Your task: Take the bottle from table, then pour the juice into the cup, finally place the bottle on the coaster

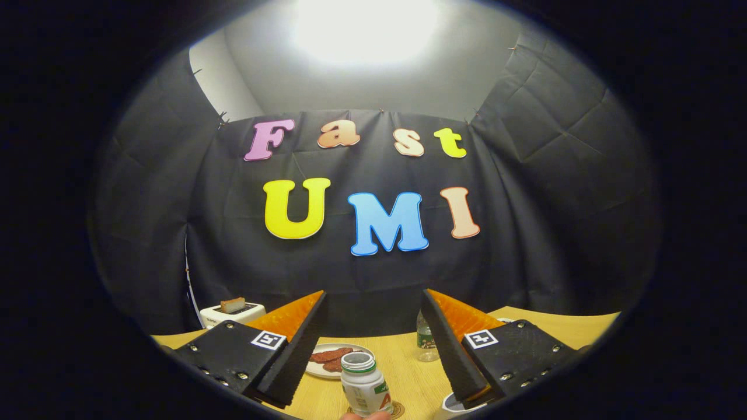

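A small white bottle (365, 388) with a green rim and no cap stands upright on the wooden table (408, 373). It sits low between my two fingers, and neither finger touches it. A round brown coaster (399, 410) shows at the bottle's base on its right side; I cannot tell whether the bottle rests on it. A white cup (450, 405) peeks out beside the right finger, mostly hidden by it. My gripper (373, 294) is open wide with nothing held. A person's fingertip (365, 416) shows just below the bottle.
A white plate (324, 369) with reddish slices lies beyond the bottle. Beyond the right finger stands a clear plastic bottle (426, 339). At the table's back left sits a white toaster (232, 314) with toast in it.
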